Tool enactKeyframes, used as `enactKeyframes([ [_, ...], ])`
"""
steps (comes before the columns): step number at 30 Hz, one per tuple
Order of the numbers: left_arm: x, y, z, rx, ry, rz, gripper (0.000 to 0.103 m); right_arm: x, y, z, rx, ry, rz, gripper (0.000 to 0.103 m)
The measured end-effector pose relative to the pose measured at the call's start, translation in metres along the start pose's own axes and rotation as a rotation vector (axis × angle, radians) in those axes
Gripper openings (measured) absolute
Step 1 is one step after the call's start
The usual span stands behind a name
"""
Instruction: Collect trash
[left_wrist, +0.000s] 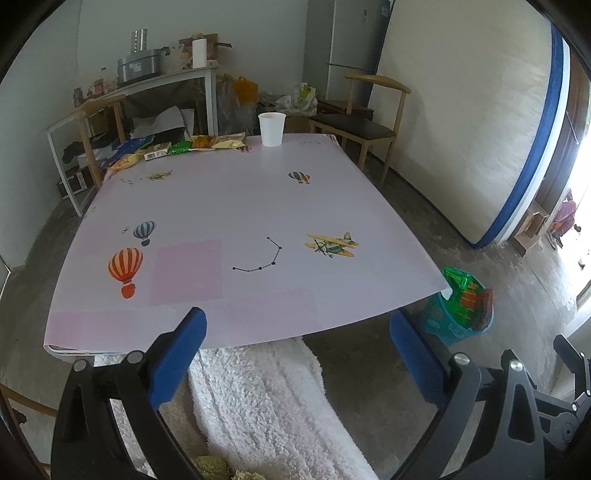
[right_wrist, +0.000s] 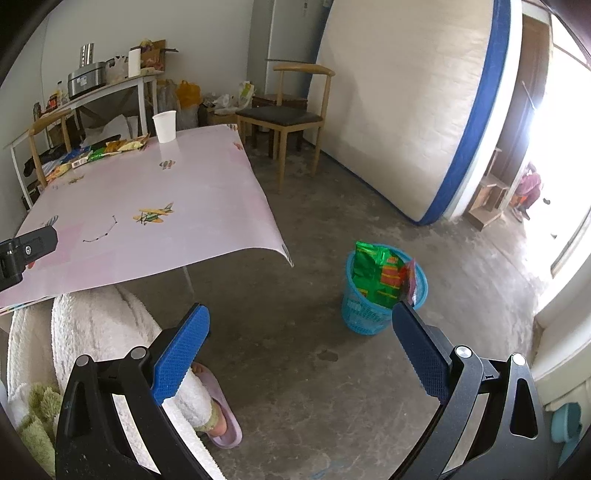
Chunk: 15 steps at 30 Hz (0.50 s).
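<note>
Several wrappers (left_wrist: 177, 147) lay at table's (left_wrist: 258, 206) far edge, likely light, crinkly, slippery, best pinched mid-body; left gripper (left_wrist: 297, 332) and right gripper (right_wrist: 301, 328) both gaped empty.

Crumpled yellow, green and blue snack wrappers (left_wrist: 177, 147) lie flat along table's far edge. Blue plastic mesh wastebasket (right_wrist: 384, 295) upright on floor, holding green and red wrappers (right_wrist: 380, 277).

Left wrist view faces across table (left_wrist: 240, 206); right wrist view angles floorward; both share basket (right_wrist: 369, 314).
</note>
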<state>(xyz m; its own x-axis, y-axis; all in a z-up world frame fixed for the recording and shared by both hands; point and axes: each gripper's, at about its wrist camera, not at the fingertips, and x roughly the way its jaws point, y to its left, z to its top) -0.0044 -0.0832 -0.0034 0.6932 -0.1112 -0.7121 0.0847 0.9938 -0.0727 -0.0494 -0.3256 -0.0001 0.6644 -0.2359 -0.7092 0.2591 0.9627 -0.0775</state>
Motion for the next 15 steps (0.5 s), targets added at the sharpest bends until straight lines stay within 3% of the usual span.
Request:
enactKeyframes([
  [15, -0.0002, -0.0017, 0.0008, 0.0, -0.008, 0.002, 0.097, -0.0004, 0.0011, 0.0031, 0.001, -0.003, -0.008, 0.095],
])
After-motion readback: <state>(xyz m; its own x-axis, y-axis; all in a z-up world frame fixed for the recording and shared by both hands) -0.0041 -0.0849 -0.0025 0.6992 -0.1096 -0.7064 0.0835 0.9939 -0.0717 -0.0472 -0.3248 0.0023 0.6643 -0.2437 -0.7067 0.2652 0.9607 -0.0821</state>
